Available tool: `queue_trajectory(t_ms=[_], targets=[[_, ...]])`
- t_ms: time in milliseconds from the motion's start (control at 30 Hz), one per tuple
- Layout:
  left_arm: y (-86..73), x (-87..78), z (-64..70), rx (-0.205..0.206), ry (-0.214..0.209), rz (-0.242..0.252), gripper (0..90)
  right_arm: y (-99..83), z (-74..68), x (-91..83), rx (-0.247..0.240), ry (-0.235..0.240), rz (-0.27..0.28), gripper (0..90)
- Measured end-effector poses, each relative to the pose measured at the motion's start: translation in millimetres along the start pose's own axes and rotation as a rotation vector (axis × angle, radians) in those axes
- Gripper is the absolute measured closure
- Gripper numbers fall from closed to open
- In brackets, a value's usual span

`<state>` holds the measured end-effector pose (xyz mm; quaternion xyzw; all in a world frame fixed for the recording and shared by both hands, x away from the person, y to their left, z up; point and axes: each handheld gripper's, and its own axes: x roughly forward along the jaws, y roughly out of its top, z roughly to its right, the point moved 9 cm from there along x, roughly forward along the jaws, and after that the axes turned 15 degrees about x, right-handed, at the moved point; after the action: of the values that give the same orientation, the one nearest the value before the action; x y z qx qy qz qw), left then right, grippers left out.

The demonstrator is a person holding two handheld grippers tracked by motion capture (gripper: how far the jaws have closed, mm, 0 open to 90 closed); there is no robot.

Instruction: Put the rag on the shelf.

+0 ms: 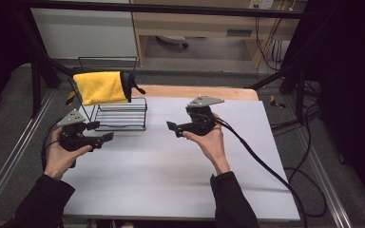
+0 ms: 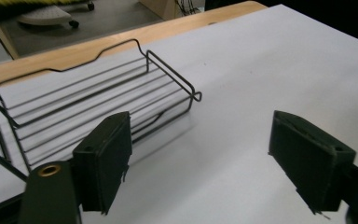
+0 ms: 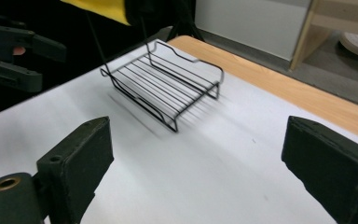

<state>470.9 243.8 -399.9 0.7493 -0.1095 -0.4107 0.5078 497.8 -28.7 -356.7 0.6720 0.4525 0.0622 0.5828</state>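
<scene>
A: Entry, rack first. Where does it sit?

B: Black wire rack stands on the white counter, at the far left part of the sheet, near the wooden edge. Its flat barred shelf rests low on the surface. A yellow cloth hangs over the rack's upper rail, above the shelf, with a black loop at its right end.

A: Left hand-held gripper?

B: Left hand-held gripper is just in front of the rack's left end, above the counter, pointing right. Jaws stand wide apart, nothing between them. Its own view has the shelf's near corner just beyond the left jaw, not touching.

A: Right one?

B: Right hand-held gripper is held mid-counter, to the right of the rack and apart from it, pointing left toward it. Jaws wide apart and empty. In its view the rack lies ahead between the jaws, farther off.

A: Contact with rack or cloth?

B: None by either gripper.
</scene>
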Motion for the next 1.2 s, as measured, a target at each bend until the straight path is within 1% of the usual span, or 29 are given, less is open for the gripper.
queue_trajectory(t_ms=[67, 167, 233, 333, 400, 533, 600, 667, 767, 900, 1000, 1067, 1100, 1200], targets=[[-4.6, 4.6, 5.3, 0.002, -0.009, -0.01, 17.1, -8.2, 11.6, -8.6, 0.014, -0.013, 0.001, 7.2], [-11.1, 10.9, 13.5, -0.002, -0.021, -0.018, 14.7, -20.8, 28.9, -20.2, 0.031, -0.034, 0.001, 5.6], [-16.4, 15.1, 18.9, -0.003, -0.021, -0.021, 13.1, -30.8, 39.6, -26.8, 0.042, -0.049, -0.006, 4.9], [-25.3, 21.4, 25.9, 0.003, -0.022, -0.028, 11.8, -48.4, 53.6, -34.7, 0.051, -0.061, -0.031, 5.2], [-31.3, 25.3, 30.4, 0.003, -0.032, -0.04, 10.2, -60.7, 60.6, -38.9, 0.064, -0.056, -0.05, 4.3], [-41.6, 30.4, 38.0, 0.0, -0.044, -0.051, 8.1, -83.2, 73.7, -48.8, 0.086, -0.059, -0.054, 2.8], [-46.3, 31.6, 41.6, 0.004, -0.048, -0.049, 7.6, -93.8, 80.4, -54.2, 0.1, -0.071, -0.051, 2.2], [-51.5, 32.5, 45.0, 0.009, -0.06, -0.05, 7.6, -103.8, 86.8, -59.4, 0.102, -0.077, -0.053, 1.3], [-59.7, 35.5, 49.3, -0.002, -0.067, -0.048, 7.3, -117.5, 95.3, -67.4, 0.117, -0.082, -0.049, 0.8], [-70.5, 37.1, 51.9, 0.018, -0.061, -0.082, 7.2, -135.2, 106.7, -78.4, 0.124, -0.086, -0.052, 0.7], [-73.9, 35.6, 53.7, 0.026, -0.061, -0.074, 7.1, -148.3, 114.5, -86.5, 0.135, -0.087, -0.054, 0.6], [-77.2, 35.3, 54.4, 0.03, -0.059, -0.077, 7.1, -154.6, 119.4, -92.0, 0.134, -0.089, -0.062, 0.6], [-79.1, 35.3, 54.9, 0.028, -0.058, -0.081, 7.1, -156.6, 121.0, -94.8, 0.141, -0.089, -0.061, 0.6], [-82.3, 35.6, 55.2, 0.035, -0.054, -0.09, 7.1, -160.4, 124.9, -102.1, 0.141, -0.072, -0.043, 0.6]])
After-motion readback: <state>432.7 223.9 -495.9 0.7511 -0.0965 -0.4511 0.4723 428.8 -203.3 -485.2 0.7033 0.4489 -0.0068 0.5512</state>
